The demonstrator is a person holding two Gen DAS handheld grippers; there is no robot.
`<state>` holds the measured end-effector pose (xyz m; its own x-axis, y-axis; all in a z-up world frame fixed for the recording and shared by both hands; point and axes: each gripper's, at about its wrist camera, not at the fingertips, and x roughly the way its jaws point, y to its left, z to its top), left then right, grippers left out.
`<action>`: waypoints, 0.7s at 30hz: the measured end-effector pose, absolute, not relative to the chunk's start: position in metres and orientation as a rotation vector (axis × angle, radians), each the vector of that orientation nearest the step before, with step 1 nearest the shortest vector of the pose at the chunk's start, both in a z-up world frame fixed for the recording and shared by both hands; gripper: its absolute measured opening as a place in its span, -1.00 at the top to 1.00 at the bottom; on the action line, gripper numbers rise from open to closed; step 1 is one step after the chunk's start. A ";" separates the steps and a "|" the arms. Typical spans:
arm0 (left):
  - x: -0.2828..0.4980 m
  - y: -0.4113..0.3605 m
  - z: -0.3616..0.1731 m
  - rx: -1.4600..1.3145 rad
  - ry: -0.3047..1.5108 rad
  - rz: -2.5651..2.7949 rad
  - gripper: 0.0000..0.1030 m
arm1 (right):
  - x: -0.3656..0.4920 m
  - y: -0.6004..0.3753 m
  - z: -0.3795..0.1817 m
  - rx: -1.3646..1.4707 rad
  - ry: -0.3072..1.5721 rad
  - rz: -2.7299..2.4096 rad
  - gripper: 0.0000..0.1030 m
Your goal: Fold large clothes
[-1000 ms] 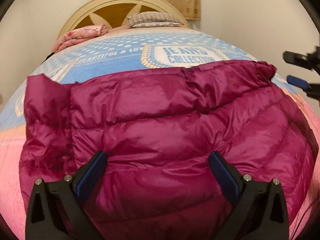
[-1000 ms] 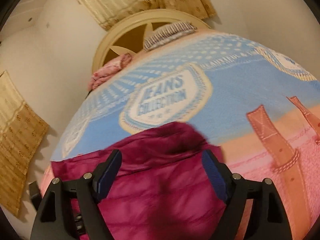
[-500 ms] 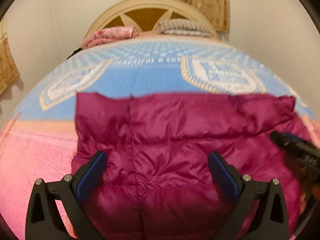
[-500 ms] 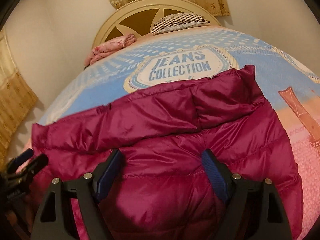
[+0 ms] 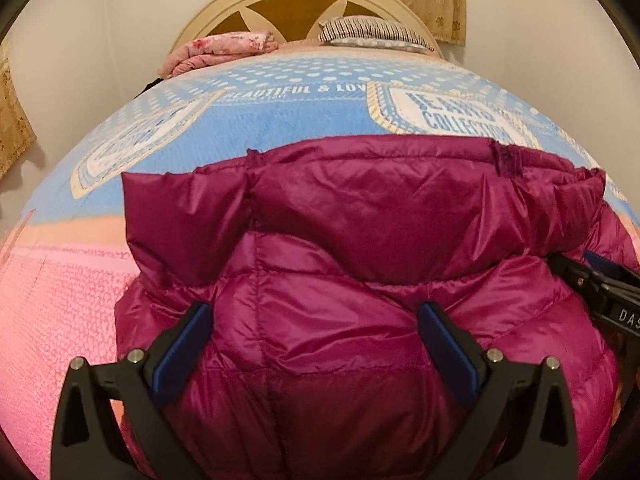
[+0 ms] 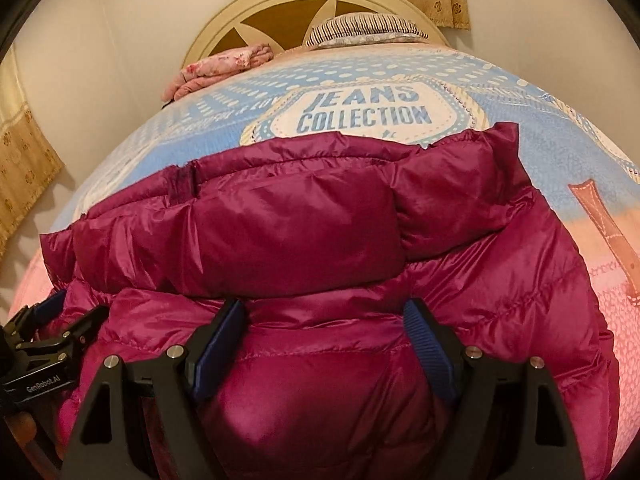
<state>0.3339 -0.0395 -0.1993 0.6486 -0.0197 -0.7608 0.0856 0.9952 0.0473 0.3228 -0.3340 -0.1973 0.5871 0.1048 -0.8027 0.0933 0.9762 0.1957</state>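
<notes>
The magenta down jacket [image 5: 360,280] is spread on the bed [image 5: 60,300], its collar toward twelve o'clock, while the left gripper [image 5: 316,344] and right gripper [image 6: 326,340] are held over it, fingers parted and empty, seemingly ready for a fold.

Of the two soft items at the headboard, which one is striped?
The striped pillow, on the right; the folded blanket to its left is pink and floral.

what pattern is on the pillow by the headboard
Thin dark and light stripes on the pillow against the arched cream headboard, clearest in the right wrist view.
</notes>
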 end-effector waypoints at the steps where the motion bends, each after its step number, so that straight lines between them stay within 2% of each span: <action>1: 0.335 -0.041 -0.200 0.087 0.866 -0.056 -1.00 | 0.324 -0.333 -0.198 0.220 0.950 0.003 -0.60; 21: 0.339 -0.041 -0.204 0.107 0.882 -0.047 -1.00 | 0.333 -0.324 -0.204 0.145 0.978 -0.020 -0.67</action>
<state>0.3387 -0.0406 -0.2040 0.6351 0.0036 -0.7724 0.0849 0.9936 0.0744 0.3331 -0.3236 -0.2037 0.5596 0.0481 -0.8274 0.0823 0.9902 0.1132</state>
